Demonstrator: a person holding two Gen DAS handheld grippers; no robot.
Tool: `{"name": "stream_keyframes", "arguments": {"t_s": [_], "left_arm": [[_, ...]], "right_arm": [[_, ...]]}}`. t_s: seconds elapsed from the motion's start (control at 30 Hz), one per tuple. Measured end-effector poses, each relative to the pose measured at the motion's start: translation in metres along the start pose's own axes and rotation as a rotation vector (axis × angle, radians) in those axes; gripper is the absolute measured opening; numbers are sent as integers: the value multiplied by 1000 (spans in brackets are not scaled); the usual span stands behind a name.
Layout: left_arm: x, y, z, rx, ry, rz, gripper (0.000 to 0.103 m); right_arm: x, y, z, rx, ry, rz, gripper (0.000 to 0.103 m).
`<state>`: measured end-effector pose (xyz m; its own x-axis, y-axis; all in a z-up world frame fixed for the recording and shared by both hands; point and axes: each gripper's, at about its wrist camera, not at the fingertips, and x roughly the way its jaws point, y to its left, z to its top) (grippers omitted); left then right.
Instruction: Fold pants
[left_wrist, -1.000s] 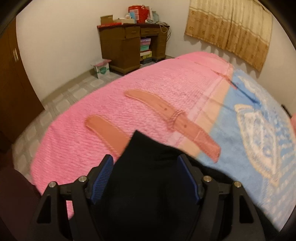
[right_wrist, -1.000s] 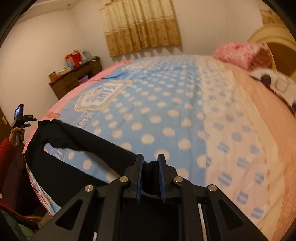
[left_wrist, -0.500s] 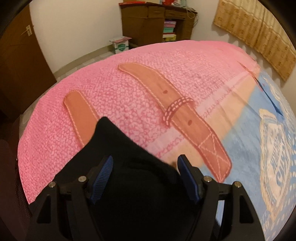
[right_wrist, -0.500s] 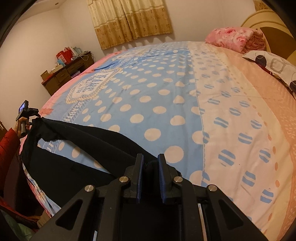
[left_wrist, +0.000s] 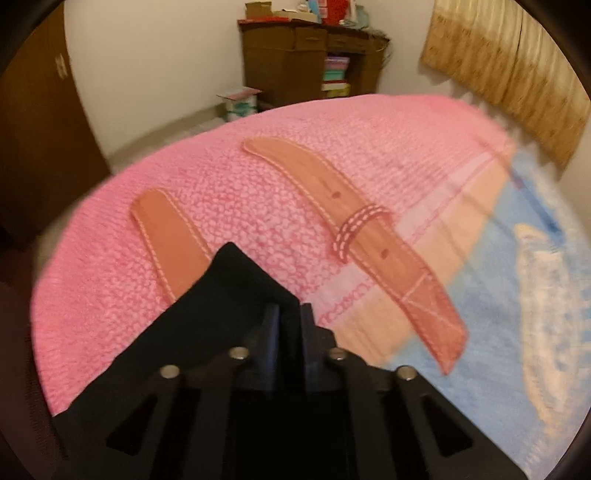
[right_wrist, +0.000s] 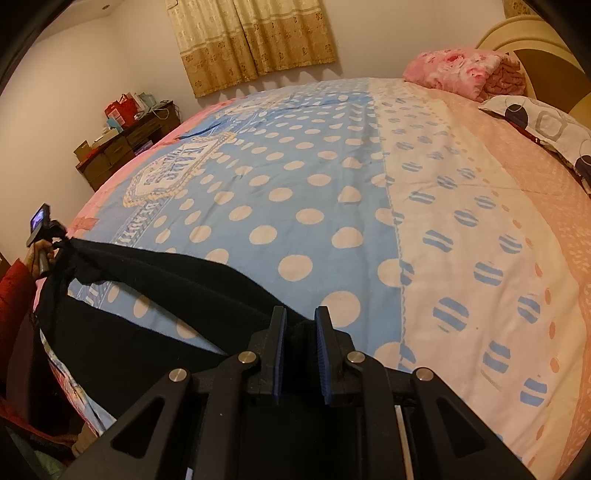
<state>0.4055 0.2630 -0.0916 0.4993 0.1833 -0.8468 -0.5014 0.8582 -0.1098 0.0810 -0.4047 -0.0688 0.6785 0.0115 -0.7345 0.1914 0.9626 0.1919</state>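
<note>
Grippers are both clamping the black pants: the left gripper, its jaws having just been closing, is pinching one corner, while the right gripper is pinching another. Beyond and between them, the pants are stretching across the bedspread, near its edge.

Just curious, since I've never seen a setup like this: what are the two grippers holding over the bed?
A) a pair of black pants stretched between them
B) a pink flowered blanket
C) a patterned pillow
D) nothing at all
A: the right gripper pinches one end of the black pants, which stretch across the bed to the left gripper; its jaws have just been closing on the cloth.
</note>
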Motion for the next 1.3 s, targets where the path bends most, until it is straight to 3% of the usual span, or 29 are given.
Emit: {"name": "stream_keyframes", "arguments": {"t_s": [0.13,0.47,0.57,0.63,0.83,0.93,0.97,1.0,1.13,1.3], "left_arm": [[-22,25,2,-32,-14,-96,8],[-135,92,-12,-12,-180,-244,8],[-145,107,-19,31,-202,-175,8],[-140,110,-19,73,-188,-126,8],[-115,93,-18,97,-82,-223,13],[-92,61,-13,118,-44,-216,33],[-85,53,-12,114,-37,-205,46],[-79,47,-12,105,-35,-197,53],[-49,23,-7,65,-28,-168,54],[-8,7,-11,9,85,-124,54]], "right_arm": [[1,-2,9,5,-23,-18,16],[-36,12,18,-16,-126,11,16],[-49,14,10,-25,-144,9,16],[-51,8,7,-7,-144,-15,16],[-49,-15,-1,76,-141,-5,16],[-47,-11,-5,74,-140,-4,16],[-46,-11,-6,81,-143,-1,16],[-45,-11,-6,91,-144,0,16],[-39,-17,-8,142,-143,-1,17],[-29,-28,-11,212,-120,2,17]]}}
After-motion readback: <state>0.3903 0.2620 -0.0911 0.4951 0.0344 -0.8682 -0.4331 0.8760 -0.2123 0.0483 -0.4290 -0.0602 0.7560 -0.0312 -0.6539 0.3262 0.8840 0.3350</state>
